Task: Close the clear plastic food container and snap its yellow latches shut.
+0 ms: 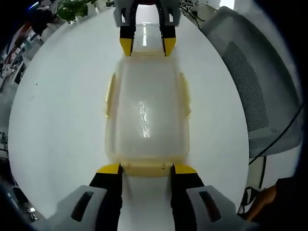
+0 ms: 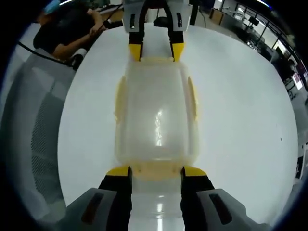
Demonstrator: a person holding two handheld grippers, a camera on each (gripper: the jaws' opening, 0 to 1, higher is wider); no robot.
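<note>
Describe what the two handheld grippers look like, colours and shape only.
Both match. The left gripper has two black fingers ending in yellow tips, rising from light grey housings with dark oval slots. The right gripper has the same black fingers, yellow tips and grey housings. No cables or sleeves are visible on them.

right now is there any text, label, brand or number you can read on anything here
None can be read.
The clear container and its yellow latches carry no print.
The white table is bare of print.
The left tongs and right tongs show no markings.
Background items are too blurred to read.
</note>
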